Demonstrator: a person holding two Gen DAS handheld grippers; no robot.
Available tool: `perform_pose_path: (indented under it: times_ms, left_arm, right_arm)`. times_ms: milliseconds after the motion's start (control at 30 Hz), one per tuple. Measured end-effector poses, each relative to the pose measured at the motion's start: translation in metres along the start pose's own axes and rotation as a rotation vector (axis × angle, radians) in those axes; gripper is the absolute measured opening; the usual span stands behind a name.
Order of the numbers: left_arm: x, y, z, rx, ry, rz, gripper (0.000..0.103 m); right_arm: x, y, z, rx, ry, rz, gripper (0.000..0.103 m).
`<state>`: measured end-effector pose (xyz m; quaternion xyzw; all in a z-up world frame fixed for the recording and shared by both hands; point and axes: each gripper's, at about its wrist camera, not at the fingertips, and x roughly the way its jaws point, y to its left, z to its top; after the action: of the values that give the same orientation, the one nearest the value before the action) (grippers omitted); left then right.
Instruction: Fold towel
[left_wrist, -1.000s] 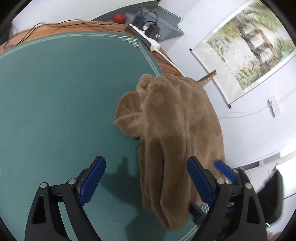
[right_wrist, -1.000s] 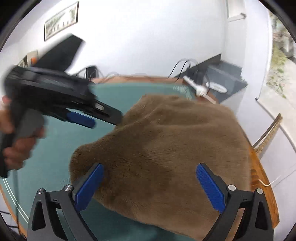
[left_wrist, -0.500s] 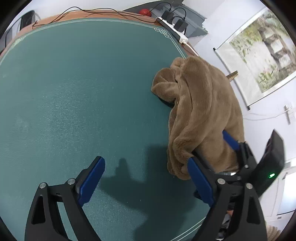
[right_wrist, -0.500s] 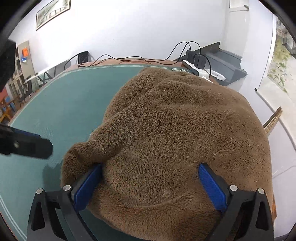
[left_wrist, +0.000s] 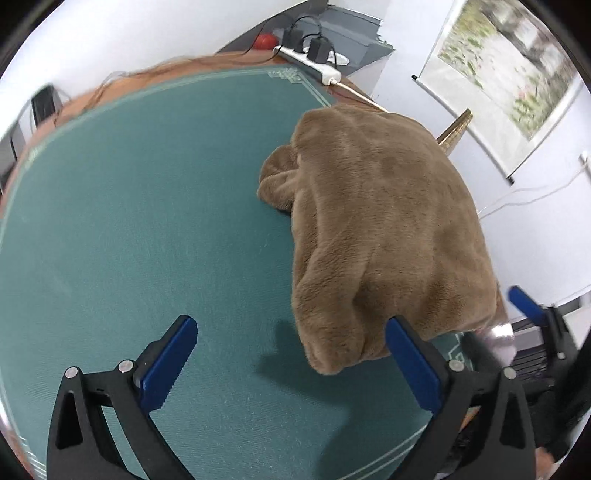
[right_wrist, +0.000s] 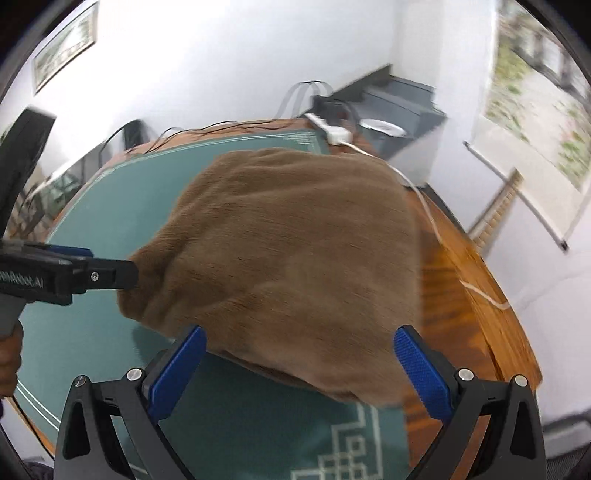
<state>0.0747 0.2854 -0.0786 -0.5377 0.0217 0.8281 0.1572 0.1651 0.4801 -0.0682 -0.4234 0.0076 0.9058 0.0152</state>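
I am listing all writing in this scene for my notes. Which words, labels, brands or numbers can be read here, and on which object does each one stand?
"...Robot.AI", white print on the side of the left gripper, right wrist view; the first letters are blurred, so the full name is not readable.
Hanging scroll picture: only a painted scene, no writing readable.
Framed picture: too small and blurred to read.
Brown towel, green table mat and white power strip: no text visible.

White walls (right_wrist: 221, 74) all round; a landscape scroll (left_wrist: 506, 70) hangs at two o'clock, a framed picture (right_wrist: 62, 48) at ten, grey stairs (right_wrist: 399, 99) at twelve, behind the green-matted wooden table (left_wrist: 129, 221).
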Motion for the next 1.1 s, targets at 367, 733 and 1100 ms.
perform_pose_path:
  times_ms: [367,733,1100]
  left_arm:
    - [-0.026,-0.024,0.013,-0.007,-0.048,0.050,0.102]
    - [-0.062,-0.034,0.028,-0.011,-0.129,0.096,0.102]
    - [-0.061,-0.035,0.024,0.011,-0.121,0.077,0.102]
  right_arm:
    - [-0.054,-0.060,0.017,0.192,-0.085,-0.103,0.103]
    - [-0.068,-0.046,0.035,0.139,-0.131,-0.096,0.103]
    - [-0.046,-0.038,0.029,0.143,-0.081,-0.051,0.103]
